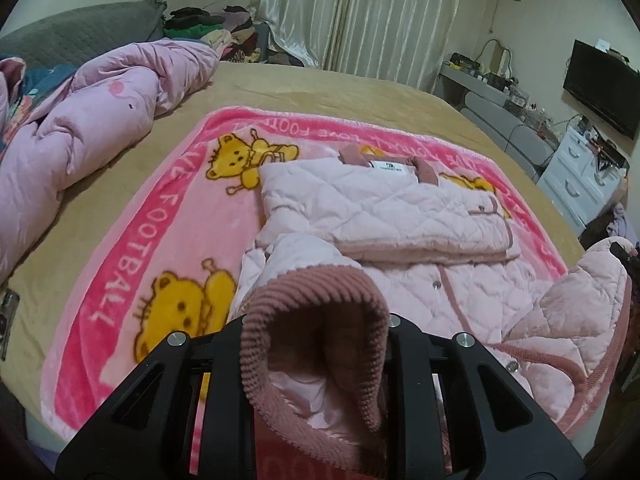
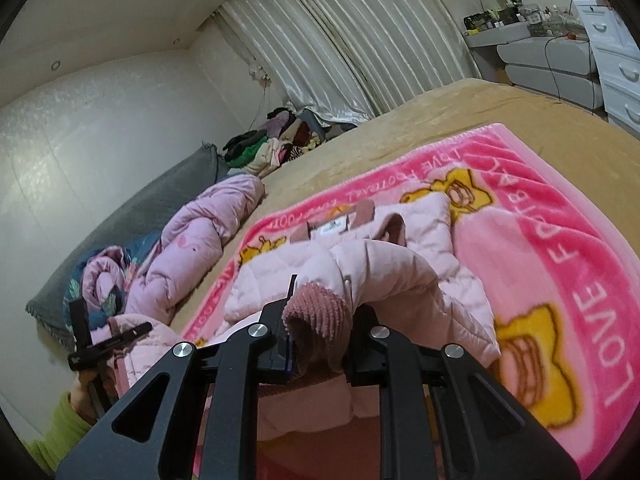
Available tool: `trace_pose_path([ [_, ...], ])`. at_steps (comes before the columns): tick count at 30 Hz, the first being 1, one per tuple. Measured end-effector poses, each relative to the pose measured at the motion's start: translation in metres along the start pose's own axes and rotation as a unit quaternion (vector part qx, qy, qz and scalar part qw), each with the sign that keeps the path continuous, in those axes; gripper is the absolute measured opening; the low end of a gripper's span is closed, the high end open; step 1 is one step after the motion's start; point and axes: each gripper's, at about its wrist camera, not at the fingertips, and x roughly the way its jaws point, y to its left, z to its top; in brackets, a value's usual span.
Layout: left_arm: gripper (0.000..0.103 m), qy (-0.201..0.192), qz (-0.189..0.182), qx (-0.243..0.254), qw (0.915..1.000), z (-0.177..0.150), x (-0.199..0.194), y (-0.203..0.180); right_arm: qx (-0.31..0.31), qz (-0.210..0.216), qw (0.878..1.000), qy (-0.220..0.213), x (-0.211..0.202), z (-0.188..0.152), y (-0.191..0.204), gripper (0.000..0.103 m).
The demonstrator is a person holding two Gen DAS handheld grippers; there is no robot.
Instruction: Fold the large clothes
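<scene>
A pale pink quilted jacket (image 1: pixel 400 208) (image 2: pixel 400 264) lies partly folded on a pink teddy-bear blanket (image 1: pixel 132 240) (image 2: pixel 560 240), collar and label at the far end. My left gripper (image 1: pixel 316 328) is shut on the jacket's dusty-pink ribbed hem (image 1: pixel 312 292), lifted off the blanket. My right gripper (image 2: pixel 320 320) is shut on another stretch of that ribbed edge (image 2: pixel 316 308), with quilted fabric draped over it. In the right wrist view the left gripper (image 2: pixel 108 340) shows at the lower left, held by a hand with a green sleeve (image 2: pixel 60 428). The right gripper's black frame (image 1: pixel 624 256) peeks in at the right edge of the left wrist view.
The blanket lies on a tan bedspread (image 1: pixel 320 84). A crumpled pink duvet (image 1: pixel 100 120) is heaped along the left, against a grey headboard cushion (image 1: pixel 80 28). A pile of clothes (image 1: pixel 208 28) sits by the curtains (image 1: pixel 360 12). White drawers (image 1: pixel 580 176) and a TV (image 1: pixel 600 88) stand to the right.
</scene>
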Motion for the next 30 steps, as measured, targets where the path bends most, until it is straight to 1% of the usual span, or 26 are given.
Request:
trace_pose_path([
  [3,0.015,0.001,-0.009,-0.014,0.9999,0.021,0.008,0.004,0.015,0.002,1.0,-0.006,0.011,0.019,-0.002,0.016],
  [6,0.015,-0.001,-0.015,-0.027,0.9995,0.04,0.013,0.009,0.015,-0.002,1.0,-0.015,0.019,0.039,-0.001,0.015],
  [11,0.015,-0.01,-0.017,-0.042,0.9989,0.069,0.014,0.018,0.01,-0.007,0.999,-0.031,0.027,0.071,0.004,0.015],
  [15,0.015,-0.015,-0.012,-0.052,0.9985,0.092,0.02,0.022,0.011,-0.014,0.999,-0.037,0.04,0.095,0.003,0.015],
  [19,0.015,-0.01,-0.011,-0.072,0.9973,0.108,0.028,0.026,0.012,-0.017,0.999,-0.04,0.055,0.111,0.003,0.015],
  [23,0.015,-0.009,-0.003,-0.075,0.9971,0.116,0.041,0.027,0.02,-0.029,0.999,-0.033,0.08,0.125,-0.006,0.015],
  [30,0.015,-0.003,0.018,-0.069,0.9975,0.119,0.071,0.029,0.035,-0.057,0.998,-0.012,0.122,0.129,-0.03,0.015],
])
